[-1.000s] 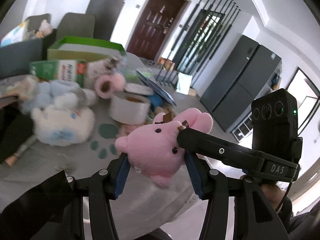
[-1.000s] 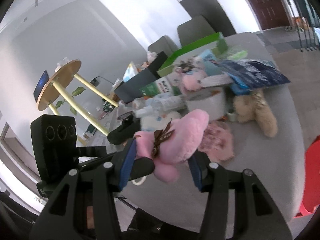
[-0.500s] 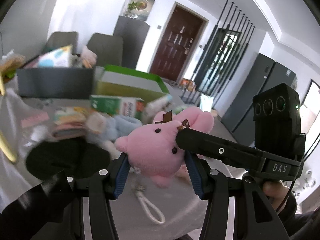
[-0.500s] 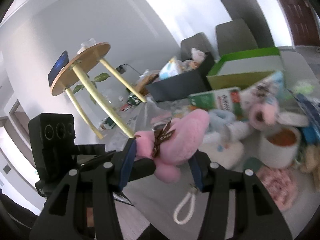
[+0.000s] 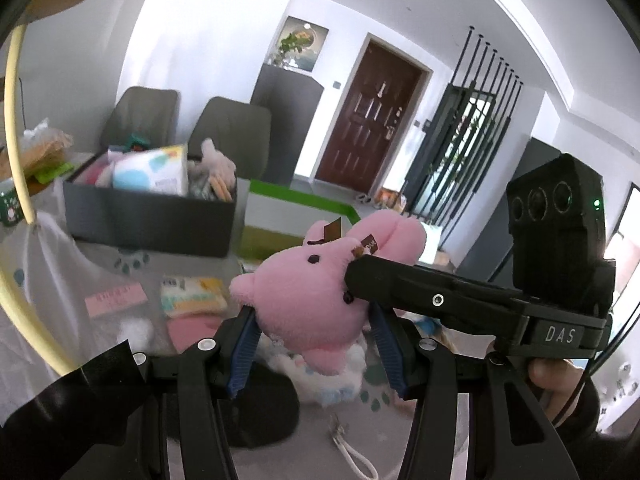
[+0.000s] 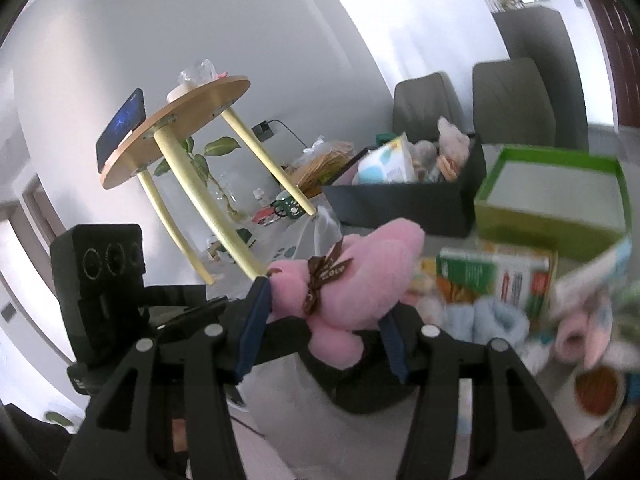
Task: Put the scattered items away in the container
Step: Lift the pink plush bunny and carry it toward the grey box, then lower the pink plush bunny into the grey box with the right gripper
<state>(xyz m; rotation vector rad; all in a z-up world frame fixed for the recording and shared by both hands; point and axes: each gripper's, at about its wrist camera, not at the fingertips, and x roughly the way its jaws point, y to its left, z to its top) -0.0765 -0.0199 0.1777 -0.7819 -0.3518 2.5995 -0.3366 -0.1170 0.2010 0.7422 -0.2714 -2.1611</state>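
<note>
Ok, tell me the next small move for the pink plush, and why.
Probably carry the pink plush on toward the dark bin and over its rim. Both grippers, left and right, have the toy between their pads, clear of the table, though the right one's jaws are opening. The bin sits ahead, already holding a pack and a plush, while other items lie loose on the table.

A soft pink plush toy [image 6: 360, 280] sits between the right gripper's [image 6: 320, 320] opening jaws, above the cluttered grey tabletop [image 6: 400, 440].
</note>
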